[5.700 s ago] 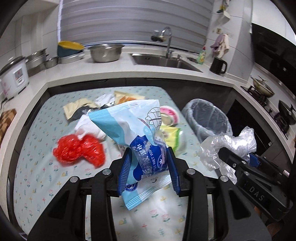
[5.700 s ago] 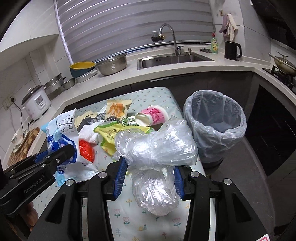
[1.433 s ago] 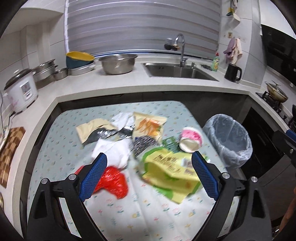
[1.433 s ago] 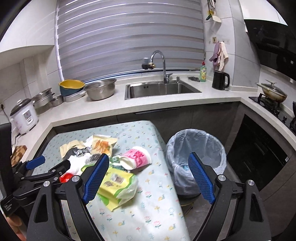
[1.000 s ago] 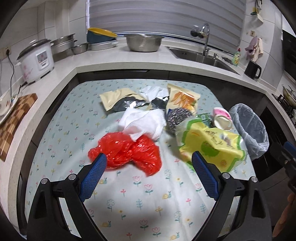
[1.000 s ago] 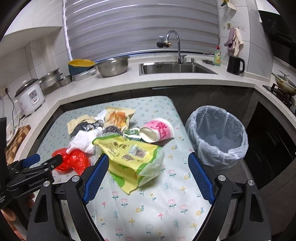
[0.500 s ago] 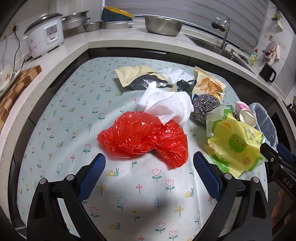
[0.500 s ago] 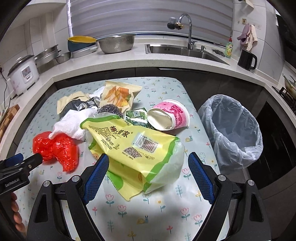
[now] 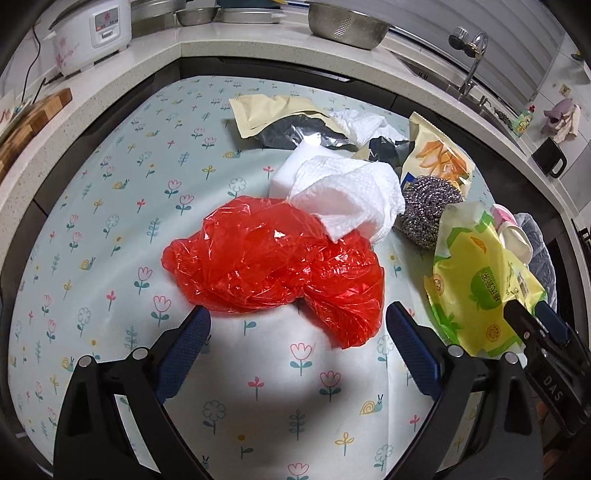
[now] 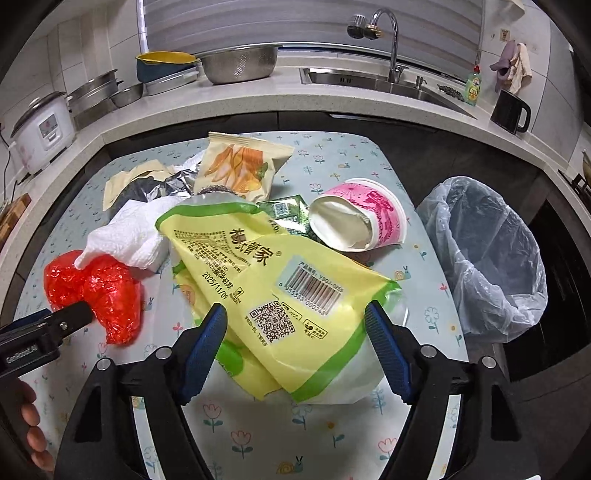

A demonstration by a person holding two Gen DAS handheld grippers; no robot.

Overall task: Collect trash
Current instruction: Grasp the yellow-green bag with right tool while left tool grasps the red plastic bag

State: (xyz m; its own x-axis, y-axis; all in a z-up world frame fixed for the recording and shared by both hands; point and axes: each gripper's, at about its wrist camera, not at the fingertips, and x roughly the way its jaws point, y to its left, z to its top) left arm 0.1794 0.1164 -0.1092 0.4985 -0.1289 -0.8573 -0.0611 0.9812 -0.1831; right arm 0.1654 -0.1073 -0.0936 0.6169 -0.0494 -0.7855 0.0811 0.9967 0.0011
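Note:
A crumpled red plastic bag [image 9: 280, 266] lies on the flowered tablecloth, just ahead of my open left gripper [image 9: 297, 328], whose fingers stand either side of its near edge. A yellow-green package [image 10: 280, 291] lies between the open fingers of my right gripper [image 10: 295, 328]; the jaws are wide and not closed on it. White paper towel [image 9: 351, 199], a steel scourer [image 9: 428, 206], a snack bag [image 10: 240, 170] and a pink cup [image 10: 362, 221] lie behind. The lined trash bin [image 10: 487, 251] stands right of the table.
The tablecloth [image 9: 110, 221] covers a table ringed by a counter with a rice cooker [image 9: 92, 33], metal bowls [image 10: 240, 62], a sink [image 10: 369, 81] and a black kettle [image 10: 511, 110]. The right gripper shows at the right edge of the left wrist view [image 9: 543, 350].
Both grippers, which held a wipes packet and clear plastic earlier, are now empty and open. They have moved down and closer to the red bag and the yellow-green package.

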